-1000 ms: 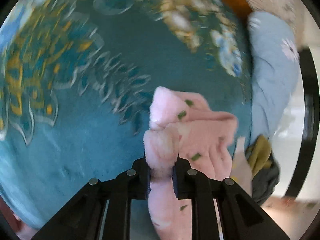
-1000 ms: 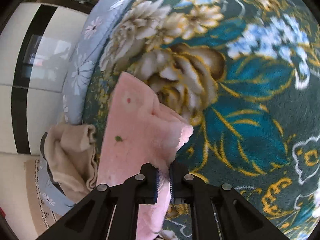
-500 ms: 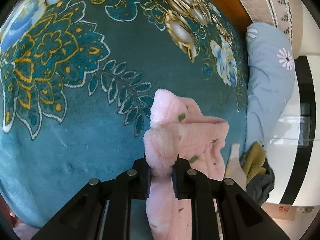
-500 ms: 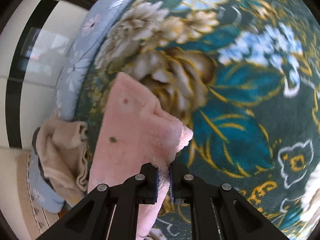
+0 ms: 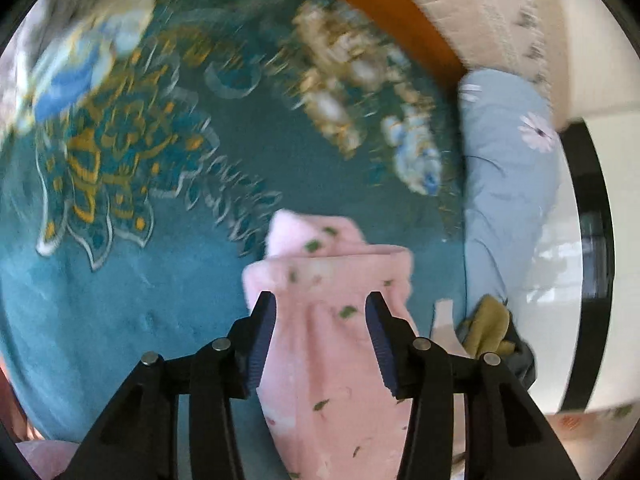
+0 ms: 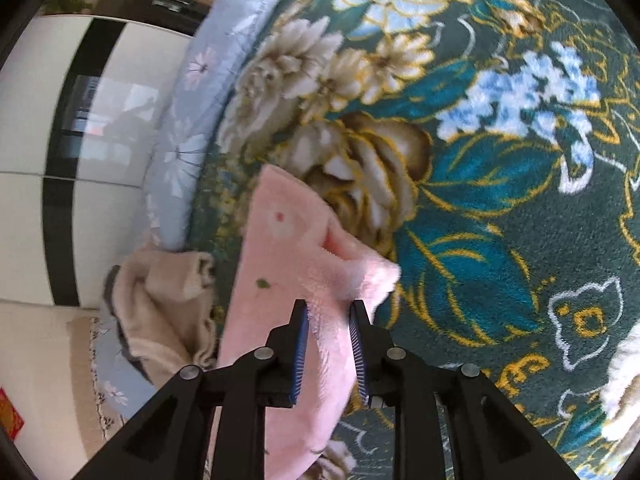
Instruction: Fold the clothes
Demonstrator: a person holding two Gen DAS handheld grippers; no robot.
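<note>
A fluffy pink garment (image 5: 332,320) with small green leaf marks lies folded on a teal floral blanket (image 5: 160,200). My left gripper (image 5: 320,304) is open, its jaws wide apart on either side of the garment's folded end, no longer pinching it. In the right wrist view the same pink garment (image 6: 292,264) lies on the blanket (image 6: 480,200). My right gripper (image 6: 328,310) is partly open, with the garment's corner loose between its jaws.
A light blue flowered quilt (image 5: 508,184) runs along the blanket's edge, also in the right wrist view (image 6: 208,92). A heap of beige (image 6: 160,304), olive (image 5: 488,328) and grey clothes lies beside the pink garment. An orange wooden headboard (image 5: 384,8) is at the back.
Both grippers have opened and let go of the pink garment, which now rests on the blanket. The left view is blurred by movement.
</note>
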